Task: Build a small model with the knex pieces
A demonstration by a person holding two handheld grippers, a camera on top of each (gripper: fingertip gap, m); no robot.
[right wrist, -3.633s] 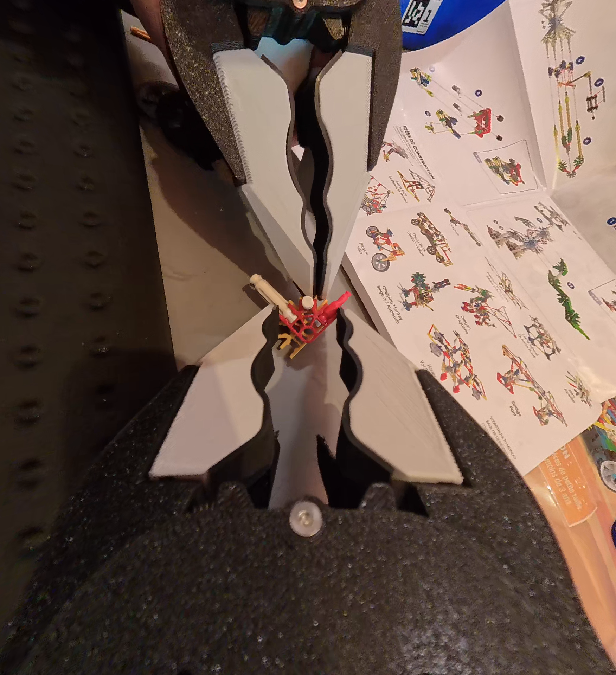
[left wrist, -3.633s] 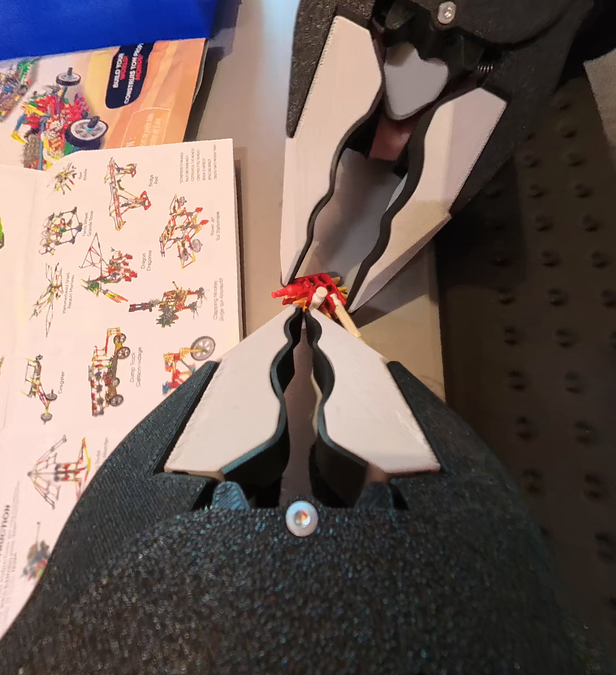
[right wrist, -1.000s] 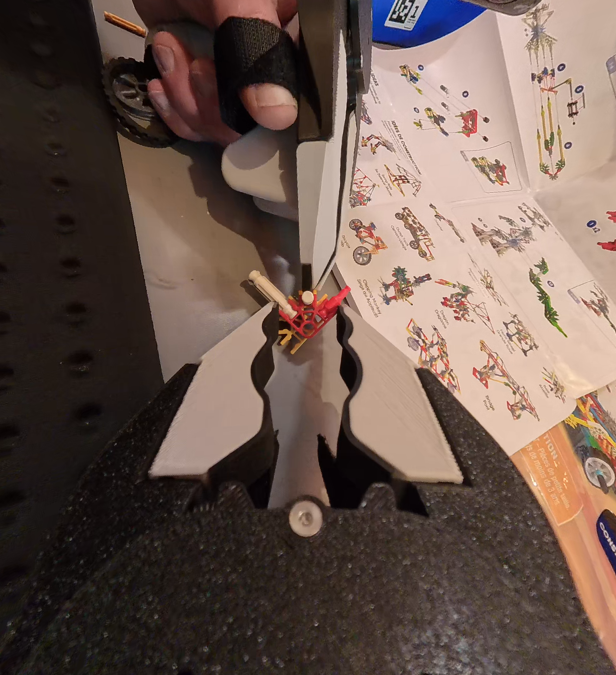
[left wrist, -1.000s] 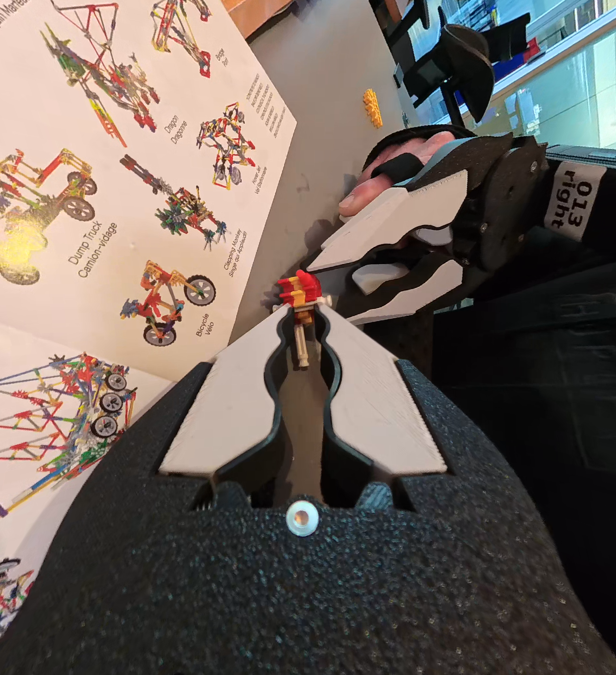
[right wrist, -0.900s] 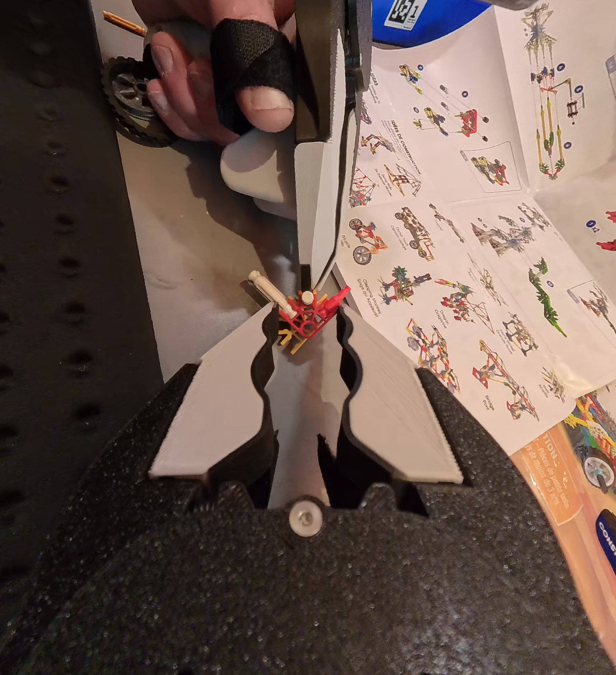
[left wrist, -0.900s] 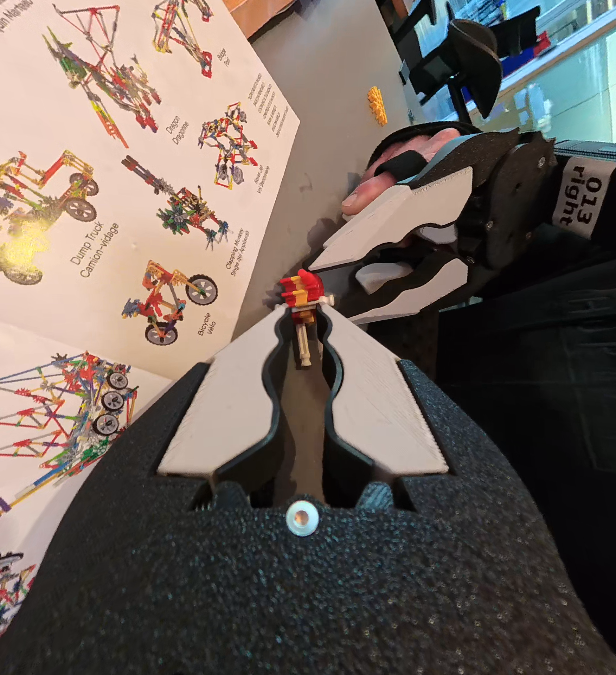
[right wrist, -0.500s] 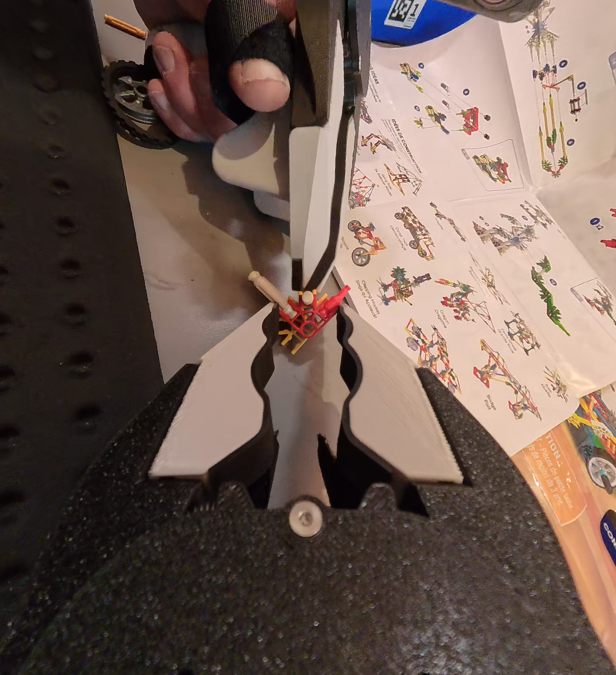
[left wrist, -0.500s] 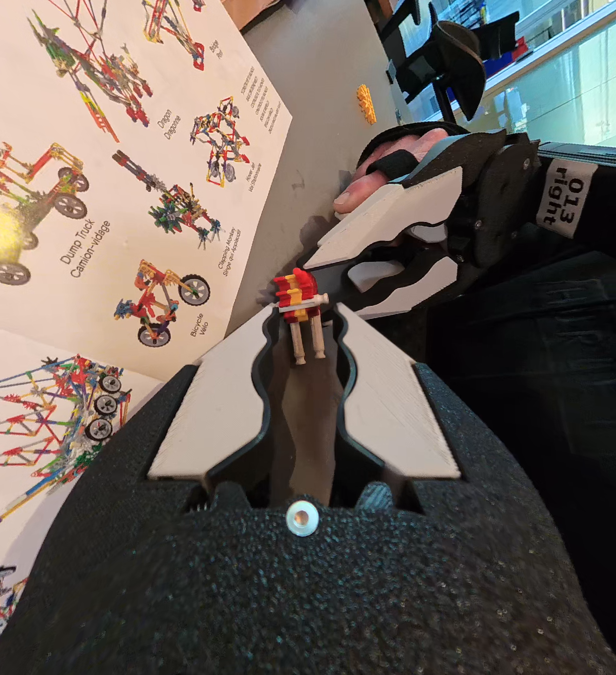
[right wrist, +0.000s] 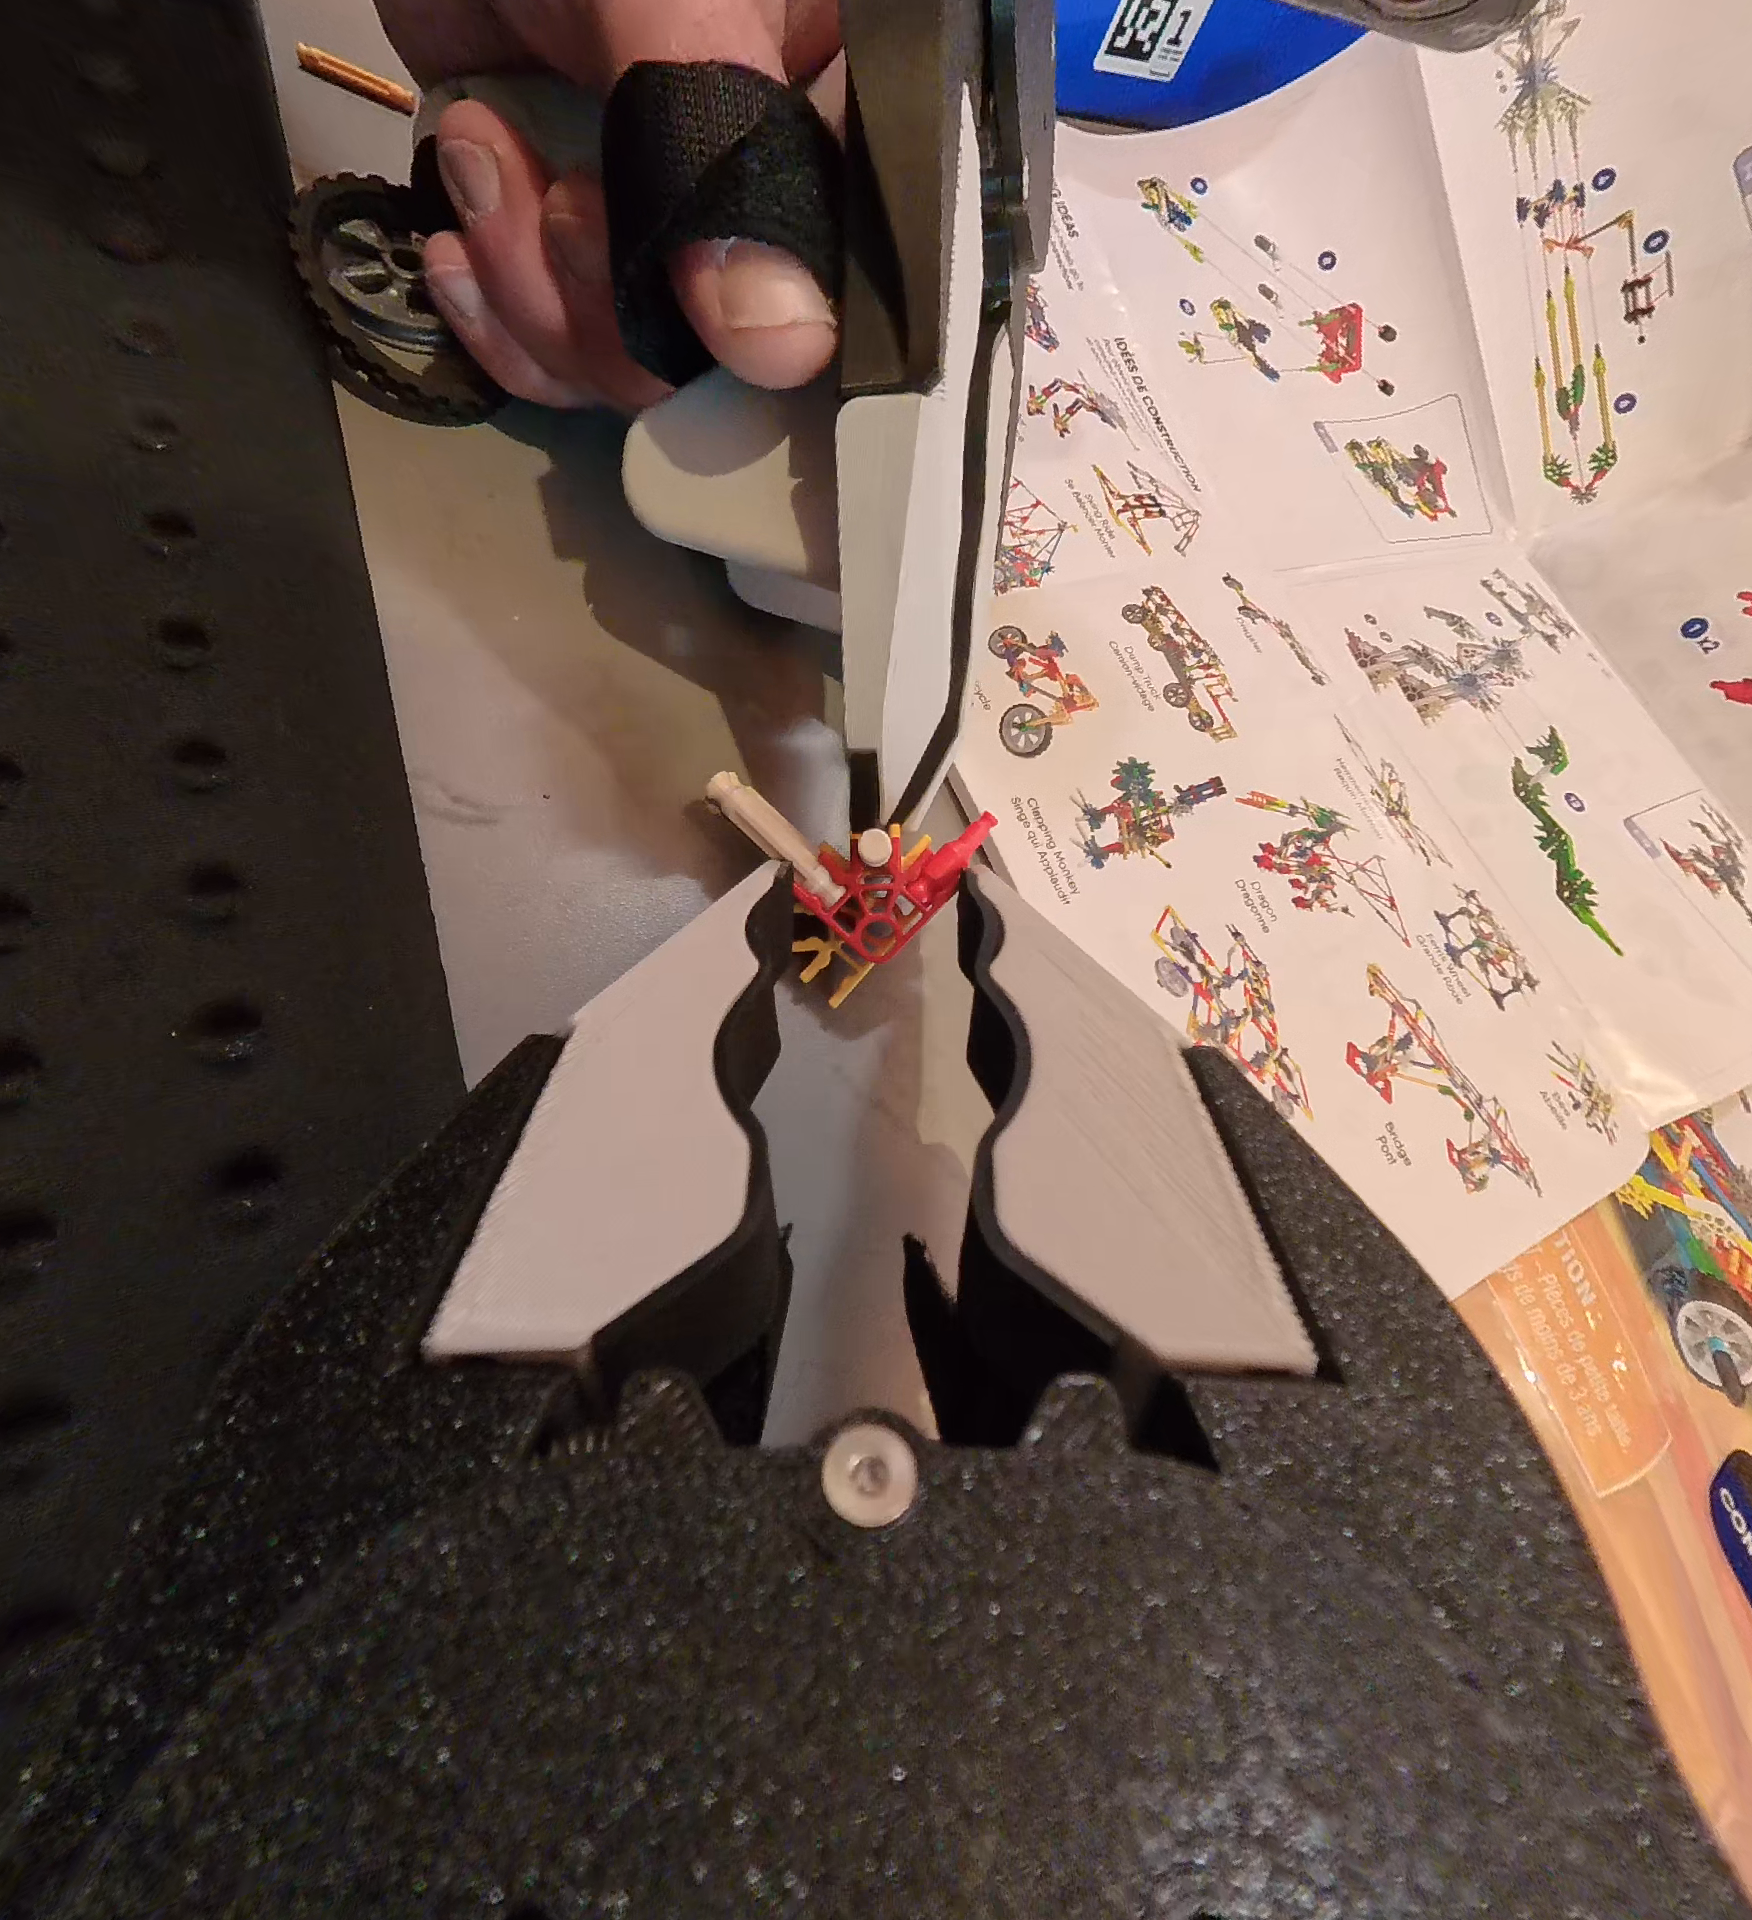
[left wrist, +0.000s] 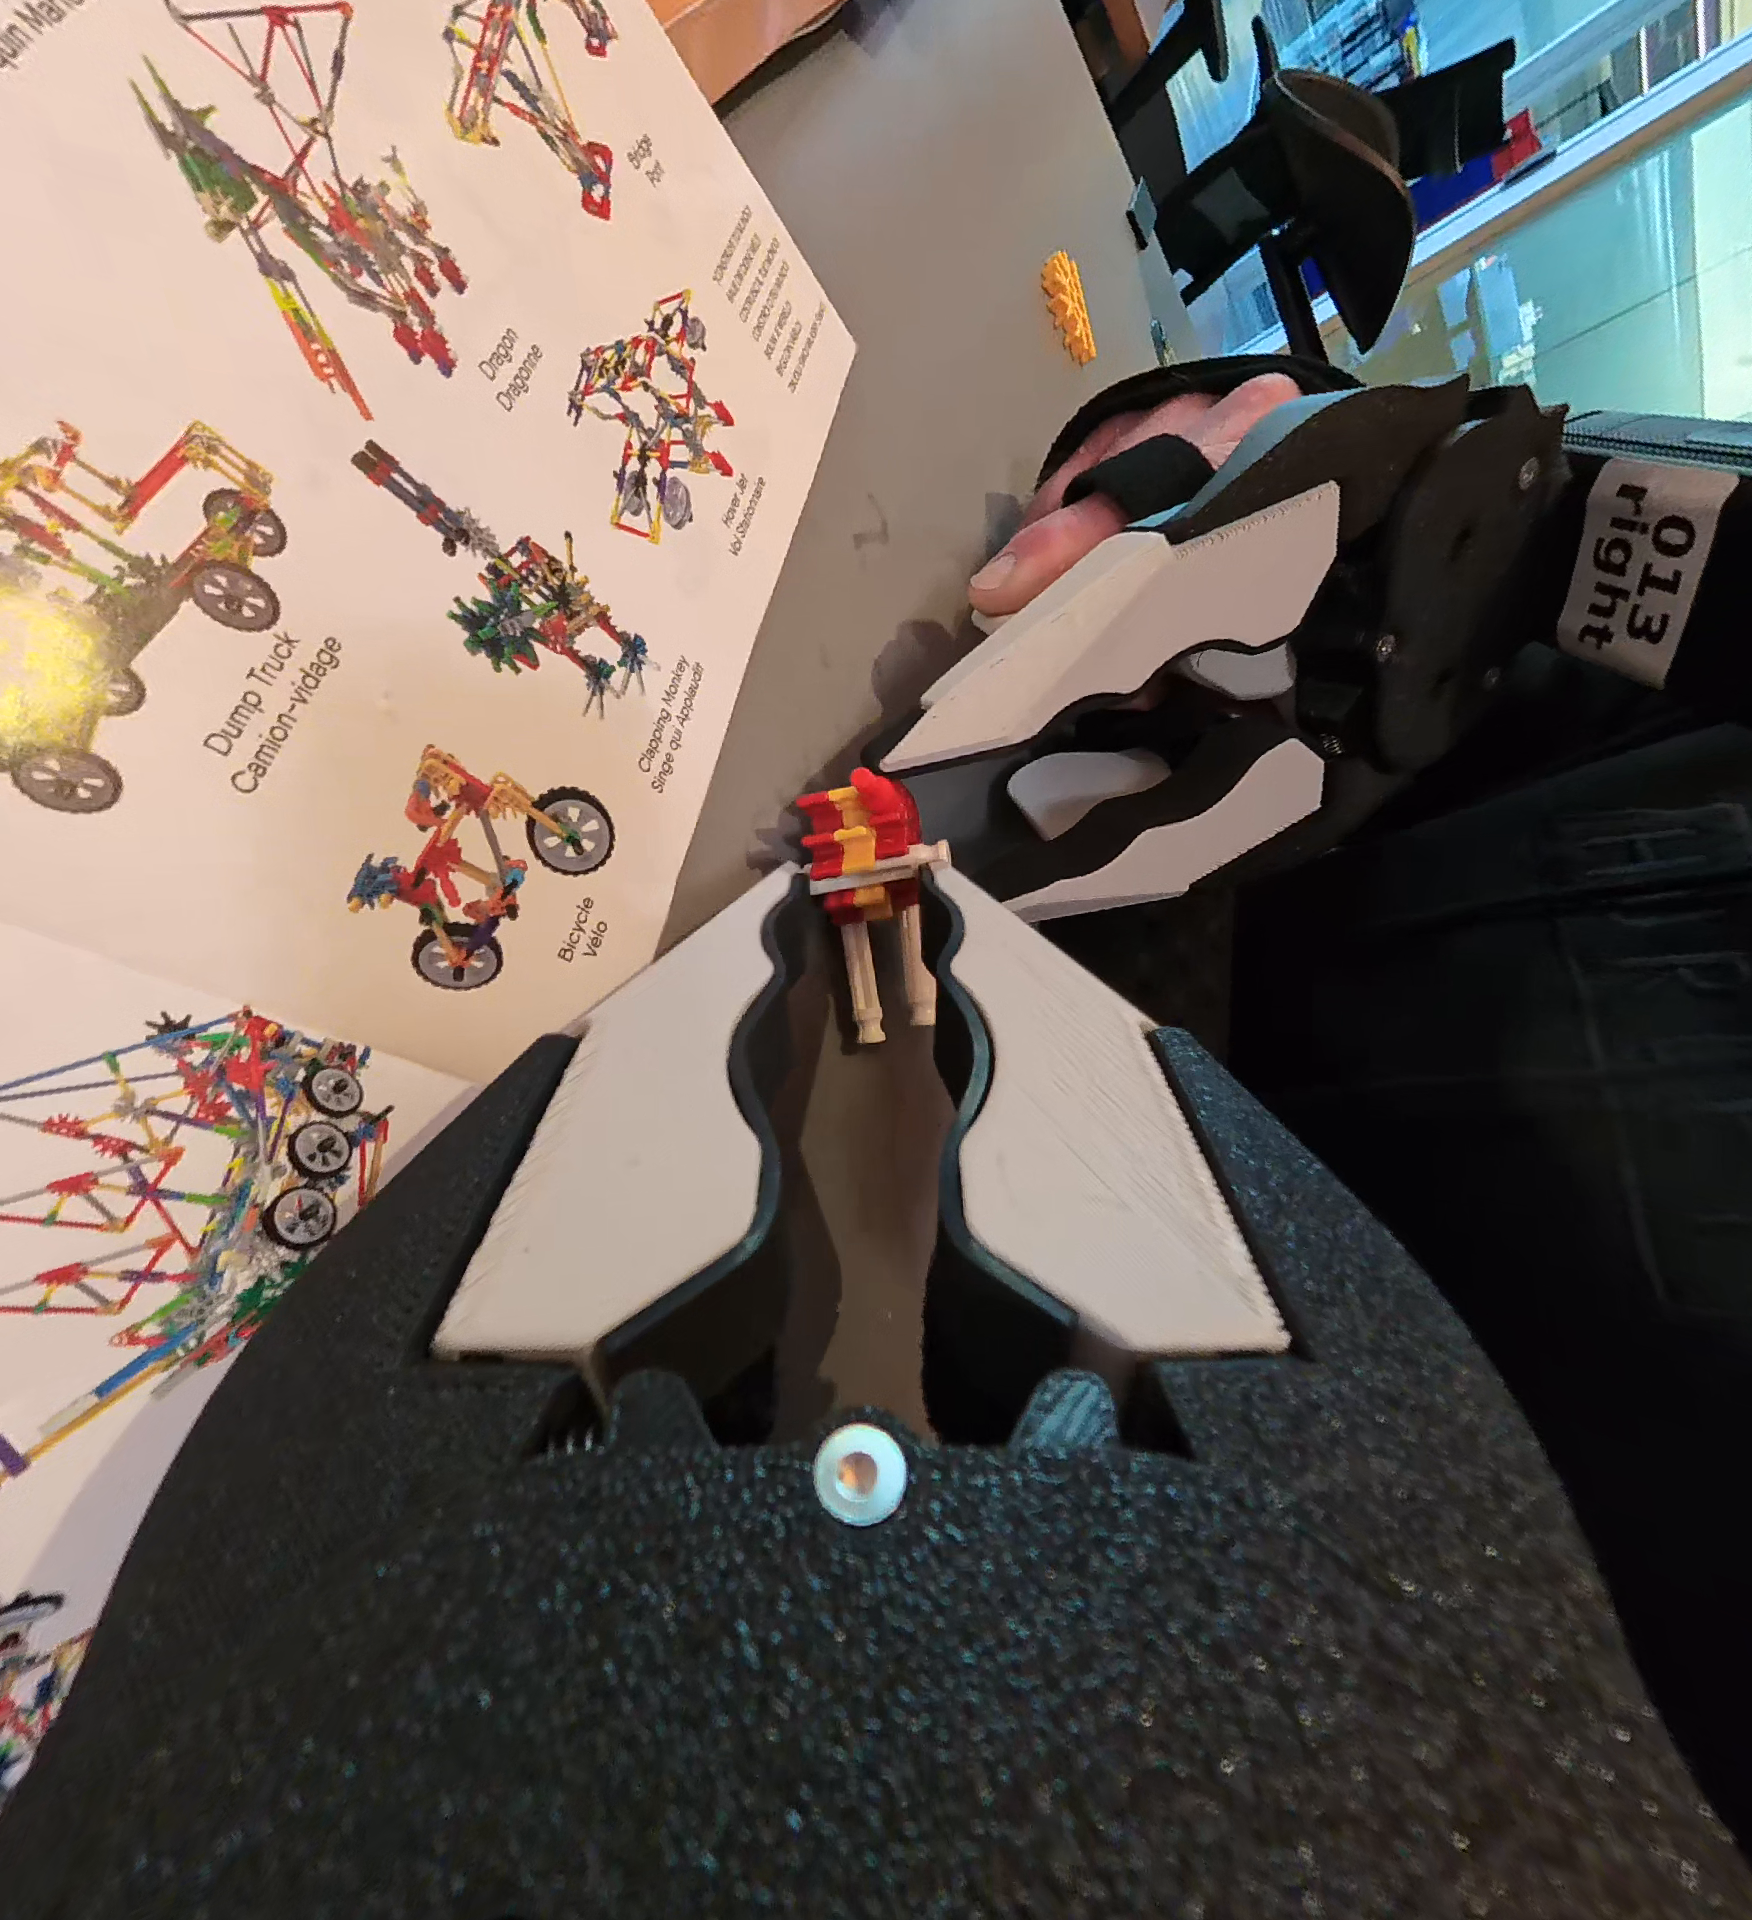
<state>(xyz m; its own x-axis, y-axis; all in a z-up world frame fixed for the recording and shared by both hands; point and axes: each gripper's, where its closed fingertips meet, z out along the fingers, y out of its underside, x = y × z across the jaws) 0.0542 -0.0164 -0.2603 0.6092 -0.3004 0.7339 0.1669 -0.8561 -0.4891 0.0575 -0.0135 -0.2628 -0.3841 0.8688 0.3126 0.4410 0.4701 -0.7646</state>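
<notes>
A small assembly [left wrist: 856,831] of red and yellow connector pieces with short white rods sits between both grippers just above the grey table [left wrist: 955,260]. My right gripper [right wrist: 867,883] is shut on this assembly [right wrist: 877,904], its tips on either side of the red connector. My left gripper [left wrist: 864,883] has its jaws part way open, with the assembly at its tips and two white rods pointing back between the fingers. In the right wrist view the left gripper [right wrist: 887,790] comes down from the top, edge on. In the left wrist view the right gripper [left wrist: 955,836] comes in from the right.
A white instruction sheet [left wrist: 332,520] with pictures of models lies beside the grippers and also shows in the right wrist view [right wrist: 1371,727]. A black wheel [right wrist: 373,281], an orange rod [right wrist: 352,78], a black dimpled mat [right wrist: 72,727], an orange box [right wrist: 1734,1351] and a yellow connector [left wrist: 1067,307] lie around. My two grippers' fingertips are within a few centimetres of each other.
My left gripper turned from facing the right gripper head-on to meeting it at an angle, and over the last second its jaws opened wider. The right gripper kept its hold.
</notes>
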